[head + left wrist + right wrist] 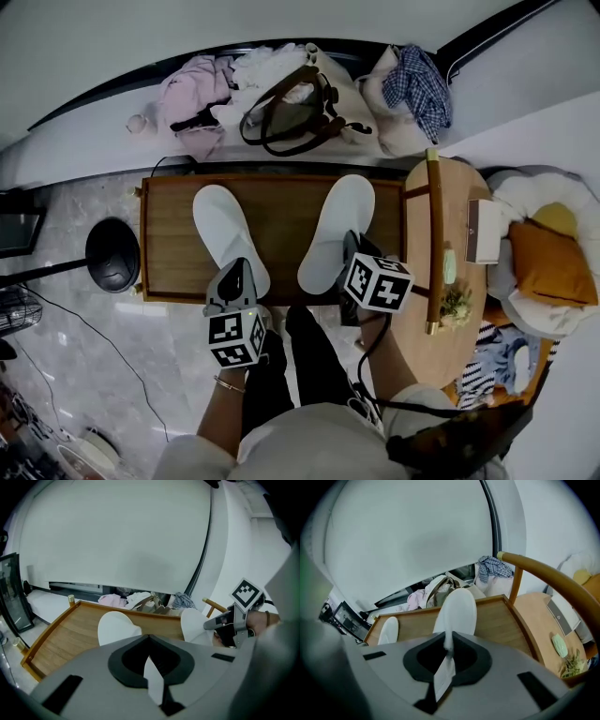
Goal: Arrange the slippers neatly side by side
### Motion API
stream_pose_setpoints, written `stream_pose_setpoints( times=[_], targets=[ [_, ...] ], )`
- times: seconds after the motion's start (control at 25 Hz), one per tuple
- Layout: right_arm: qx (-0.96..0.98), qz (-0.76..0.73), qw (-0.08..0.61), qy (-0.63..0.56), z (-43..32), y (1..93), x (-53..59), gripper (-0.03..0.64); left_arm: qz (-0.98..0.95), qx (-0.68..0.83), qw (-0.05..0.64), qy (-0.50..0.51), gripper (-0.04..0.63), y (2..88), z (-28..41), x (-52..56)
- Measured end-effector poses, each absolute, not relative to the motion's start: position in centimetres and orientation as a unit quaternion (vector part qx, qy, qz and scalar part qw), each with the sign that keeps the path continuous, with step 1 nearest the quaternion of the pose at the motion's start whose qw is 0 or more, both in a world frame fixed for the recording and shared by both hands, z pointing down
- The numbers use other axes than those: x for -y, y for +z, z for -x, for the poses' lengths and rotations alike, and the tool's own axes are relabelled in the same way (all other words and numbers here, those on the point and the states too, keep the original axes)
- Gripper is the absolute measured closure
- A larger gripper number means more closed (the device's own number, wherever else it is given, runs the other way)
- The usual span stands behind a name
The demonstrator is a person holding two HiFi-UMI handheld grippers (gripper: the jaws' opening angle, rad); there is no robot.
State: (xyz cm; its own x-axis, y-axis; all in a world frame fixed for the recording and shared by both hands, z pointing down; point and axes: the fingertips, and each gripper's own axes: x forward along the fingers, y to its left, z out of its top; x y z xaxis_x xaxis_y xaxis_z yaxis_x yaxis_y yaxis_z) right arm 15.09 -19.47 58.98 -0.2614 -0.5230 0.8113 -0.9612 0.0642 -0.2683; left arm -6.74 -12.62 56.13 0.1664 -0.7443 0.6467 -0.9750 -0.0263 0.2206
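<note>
Slippers: both lie on the low wooden desk with a raised rim [281, 211], toes away from me, well apart and splayed outward. I note my left gripper [242, 270] has its jaws pinched on the heel edge of the left white fabric slipper [221, 225]. My right gripper [351, 242] has its jaws clamped on the heel of the right white fabric slipper [341, 220].

On tray [281, 211] — left slipper [225, 232], right slipper [339, 230], well apart; handbag [298, 112] behind tray.
</note>
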Motion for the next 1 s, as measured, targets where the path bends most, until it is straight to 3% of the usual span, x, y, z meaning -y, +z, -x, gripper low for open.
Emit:
stream_pose_setpoints(
  times=[1.0],
  targets=[
    [0.743,-0.476,0.31,0.353,-11.9,53.7,18.6,0.572,-0.684,0.652,0.296,0.138,0.578,52.3,7.7,11.9]
  ],
)
